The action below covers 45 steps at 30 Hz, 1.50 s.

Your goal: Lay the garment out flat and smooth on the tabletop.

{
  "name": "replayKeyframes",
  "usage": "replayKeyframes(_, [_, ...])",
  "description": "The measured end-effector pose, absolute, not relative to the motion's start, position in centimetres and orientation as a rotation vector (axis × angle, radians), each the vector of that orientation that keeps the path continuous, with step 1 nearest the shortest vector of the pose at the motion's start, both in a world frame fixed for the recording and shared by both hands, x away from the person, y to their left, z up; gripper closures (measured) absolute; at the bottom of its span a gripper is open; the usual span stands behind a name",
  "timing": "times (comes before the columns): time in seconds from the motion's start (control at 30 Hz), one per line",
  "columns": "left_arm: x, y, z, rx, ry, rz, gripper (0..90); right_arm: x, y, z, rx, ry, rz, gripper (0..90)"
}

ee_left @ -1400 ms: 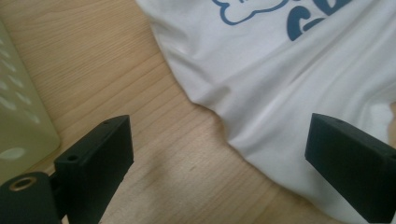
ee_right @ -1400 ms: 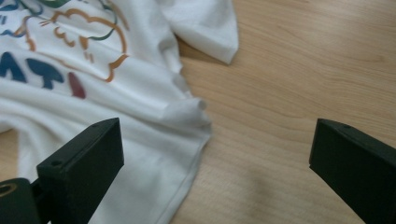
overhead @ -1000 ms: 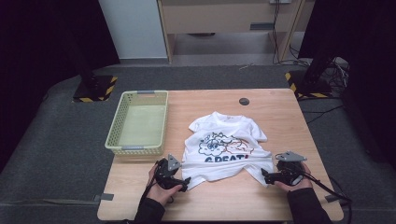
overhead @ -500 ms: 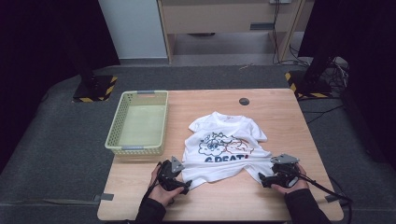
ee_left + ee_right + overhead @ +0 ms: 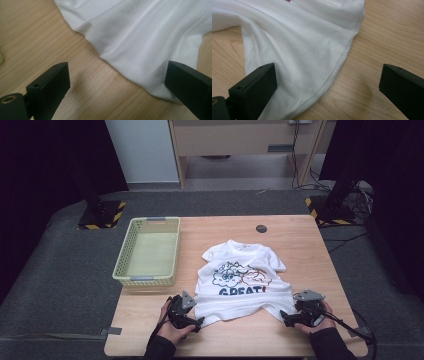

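A white T-shirt (image 5: 242,282) with a cartoon print lies flat on the wooden table (image 5: 300,240), collar away from me. My left gripper (image 5: 199,322) rests at the shirt's near left hem corner, jaws open wide; the left gripper view has the white hem (image 5: 140,50) lying between them, one jaw overlapping its edge. My right gripper (image 5: 286,318) sits at the near right hem corner, also open, with the hem's stitched edge (image 5: 317,62) between its jaws. Neither grips the cloth.
A pale green plastic basket (image 5: 148,251) stands empty on the table's left side. A small dark round disc (image 5: 261,228) lies near the far edge. The table's front edge runs just below both hands.
Both grippers have edged inward toward the shirt's near corners; the right one has moved left by a small amount. The shirt lies as before.
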State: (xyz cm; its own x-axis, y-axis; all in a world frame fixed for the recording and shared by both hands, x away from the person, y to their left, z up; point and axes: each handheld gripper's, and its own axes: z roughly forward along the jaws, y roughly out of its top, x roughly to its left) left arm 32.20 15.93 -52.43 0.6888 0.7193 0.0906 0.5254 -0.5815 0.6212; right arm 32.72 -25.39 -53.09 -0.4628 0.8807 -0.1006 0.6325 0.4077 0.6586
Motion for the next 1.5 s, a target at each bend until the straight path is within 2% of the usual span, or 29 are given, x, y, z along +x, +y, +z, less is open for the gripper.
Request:
replayKeyframes(0.67, [31.3, 16.8, -52.6, 2.325, 0.993, 0.358, 4.8, 31.0, -27.6, -53.1, 1.389, 2.251, 0.773, 1.4])
replayKeyframes(1.17, [30.7, 17.0, -52.5, 2.365, 0.941, 0.301, 4.8, 30.1, -28.0, -53.0, 1.368, 2.321, 0.769, 1.4])
replayKeyframes(1.37, [30.7, 17.0, -52.2, 2.366, 0.923, 0.333, 6.3, 30.2, -27.8, -52.7, 1.347, 2.316, 0.776, 1.5])
replayKeyframes(1.5, [30.8, 17.2, -51.8, 2.310, 0.946, 0.368, 6.3, 30.4, -27.5, -52.1, 1.313, 2.282, 0.838, 1.6])
